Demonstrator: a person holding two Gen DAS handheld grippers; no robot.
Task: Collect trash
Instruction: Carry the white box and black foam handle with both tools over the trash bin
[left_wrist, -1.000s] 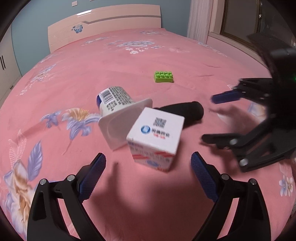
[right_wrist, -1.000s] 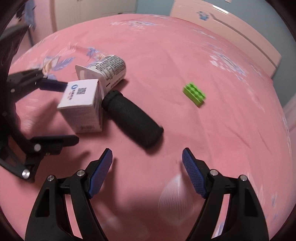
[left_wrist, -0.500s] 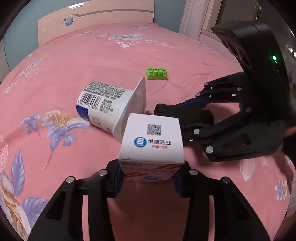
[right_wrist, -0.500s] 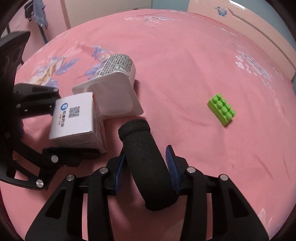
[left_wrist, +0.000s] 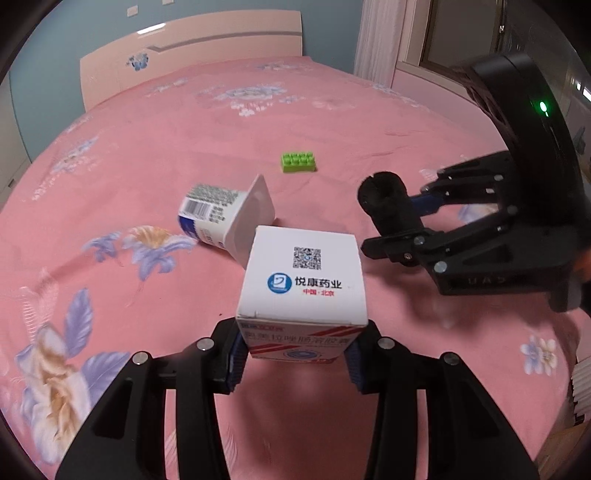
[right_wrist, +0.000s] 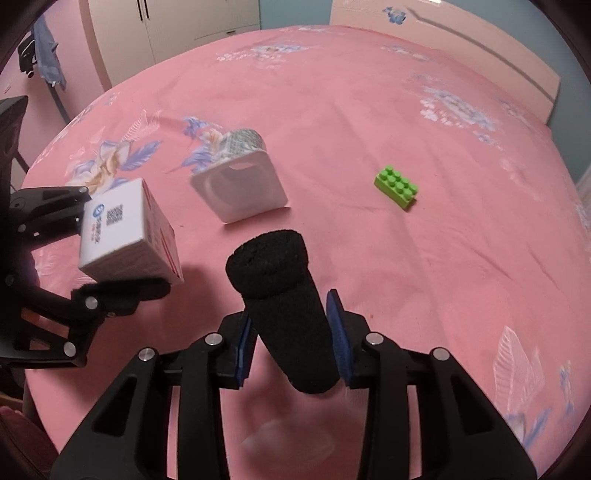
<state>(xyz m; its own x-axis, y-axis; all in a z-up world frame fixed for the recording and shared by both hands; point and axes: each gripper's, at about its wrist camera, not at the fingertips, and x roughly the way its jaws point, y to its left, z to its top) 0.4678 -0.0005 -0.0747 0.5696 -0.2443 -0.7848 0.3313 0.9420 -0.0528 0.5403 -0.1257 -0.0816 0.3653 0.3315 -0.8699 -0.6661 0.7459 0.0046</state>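
Left tongs (left_wrist: 295, 354) clamped on the lower sides of a white medicine box (left_wrist: 303, 280), blue pads pressed flat against two opposite faces. Box raised clear of the pink flowered bed (left_wrist: 332, 110), printed top face tilted toward the camera. Probably light cardboard, likely empty: stiff at the edges, easy to crush in the middle of a panel, so best held low and near the corners with a gentle squeeze.

Right tongs (right_wrist: 291, 343) clamped around a black foam tube (right_wrist: 284, 306), gripped a little below its middle, one end pointing up and away, the other hanging just past the pads. Soft and springy by the look of it, very light, rough enough not to slip; pads appear to sink slightly into the foam. Held off the bed as well.

Both tools angled steeply downward over the bed, side by side and near each other but apart, each visible at the edge of the other's view.

Lying on the bed beyond: an empty yogurt cup (left_wrist: 221, 214) on its side, square rim facing the tongs, thin plastic likely to flex and roll, rim the surest place to pinch. Farther off, well apart, a green toy brick (left_wrist: 298, 161), hard and small, perhaps not rubbish at all.

No bin in sight in either view.
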